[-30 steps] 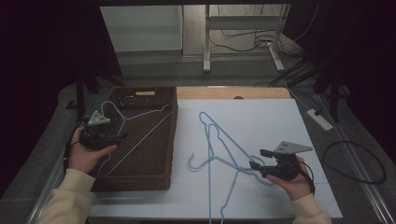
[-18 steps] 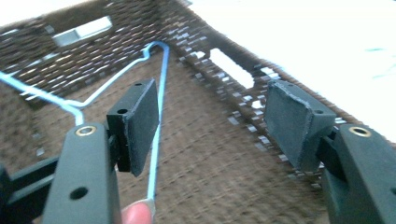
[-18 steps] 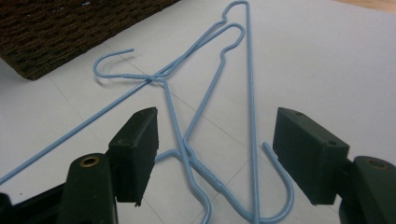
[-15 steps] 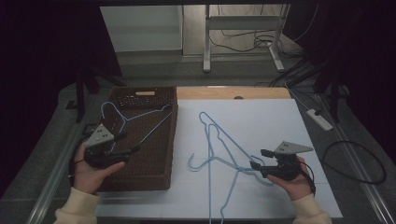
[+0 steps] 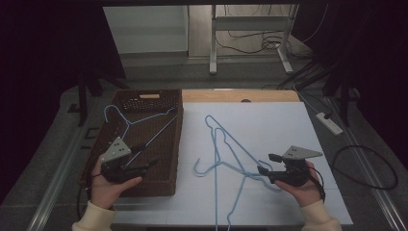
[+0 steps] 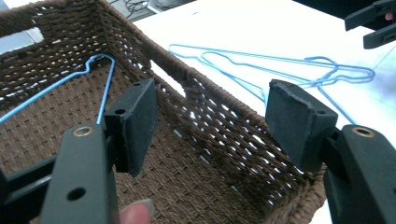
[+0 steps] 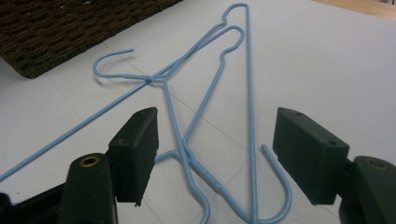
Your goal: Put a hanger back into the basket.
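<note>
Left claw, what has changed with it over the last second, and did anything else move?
The left claw drew back from the hanger in the basket toward the person, and stands open and empty near the basket's near end. That hanger lies as before. The right claw stayed open over the two hangers on the table.

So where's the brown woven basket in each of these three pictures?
High view: the basket sits left of centre on the table, a blue hanger inside.
Left gripper view: its woven wall and floor run across the middle, behind the jaws.
Right gripper view: just a corner at top left.
Shared landmark: the two blue hangers on the white tabletop.
</note>
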`<state>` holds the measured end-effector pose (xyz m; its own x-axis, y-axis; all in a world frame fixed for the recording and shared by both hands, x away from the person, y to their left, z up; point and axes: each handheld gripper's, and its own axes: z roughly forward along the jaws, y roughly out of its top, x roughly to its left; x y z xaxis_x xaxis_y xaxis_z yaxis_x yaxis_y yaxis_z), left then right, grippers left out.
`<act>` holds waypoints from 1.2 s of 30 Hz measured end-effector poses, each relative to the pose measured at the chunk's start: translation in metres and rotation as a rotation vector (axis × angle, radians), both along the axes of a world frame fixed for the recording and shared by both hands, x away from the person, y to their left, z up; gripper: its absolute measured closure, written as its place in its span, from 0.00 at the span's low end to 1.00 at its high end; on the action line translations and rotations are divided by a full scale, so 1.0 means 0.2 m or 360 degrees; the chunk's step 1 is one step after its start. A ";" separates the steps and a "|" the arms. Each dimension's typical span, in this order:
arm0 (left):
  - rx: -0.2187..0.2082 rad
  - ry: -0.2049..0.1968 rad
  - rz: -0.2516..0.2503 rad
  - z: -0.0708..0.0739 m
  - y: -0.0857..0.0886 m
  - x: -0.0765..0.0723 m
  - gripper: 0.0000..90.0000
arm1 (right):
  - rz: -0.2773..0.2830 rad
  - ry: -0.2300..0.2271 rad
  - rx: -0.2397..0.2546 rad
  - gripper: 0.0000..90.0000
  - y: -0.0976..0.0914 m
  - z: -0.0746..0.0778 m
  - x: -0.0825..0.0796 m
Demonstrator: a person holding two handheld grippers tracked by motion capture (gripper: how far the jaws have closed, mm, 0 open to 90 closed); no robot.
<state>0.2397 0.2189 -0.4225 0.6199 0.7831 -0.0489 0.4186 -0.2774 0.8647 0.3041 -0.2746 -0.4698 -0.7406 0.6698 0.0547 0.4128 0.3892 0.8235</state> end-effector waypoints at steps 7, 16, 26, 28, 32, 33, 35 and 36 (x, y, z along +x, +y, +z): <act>-0.0008 0.0021 -0.0029 -0.02 -0.02 0.00 0.38 | 0.0007 -0.0019 -0.0028 0.36 0.01 0.01 -0.01; -0.0001 0.0032 -0.0048 -0.03 -0.03 -0.01 0.38 | 0.0006 -0.0028 -0.0096 0.37 0.03 0.00 -0.01; -0.0001 0.0032 -0.0079 -0.04 -0.04 -0.01 0.38 | 0.0031 -0.0036 -0.0235 0.39 0.10 0.00 -0.02; -0.0001 0.0035 -0.0083 -0.04 -0.05 -0.02 0.38 | 0.0031 -0.0037 -0.0249 0.39 0.11 0.00 -0.02; 0.0007 0.0039 -0.0094 -0.05 -0.06 -0.02 0.37 | 0.0057 -0.0017 -0.0332 0.40 0.15 0.01 -0.01; 0.0006 0.0039 -0.0101 -0.05 -0.06 -0.02 0.37 | 0.0064 0.0007 -0.0358 0.41 0.18 0.02 0.00; 0.0006 0.0036 -0.0103 -0.05 -0.07 -0.02 0.37 | 0.0073 0.0032 -0.0371 0.42 0.19 0.02 0.00; 0.0009 0.0035 -0.0111 -0.05 -0.07 -0.03 0.37 | 0.0098 0.0062 -0.0419 0.43 0.22 0.02 0.02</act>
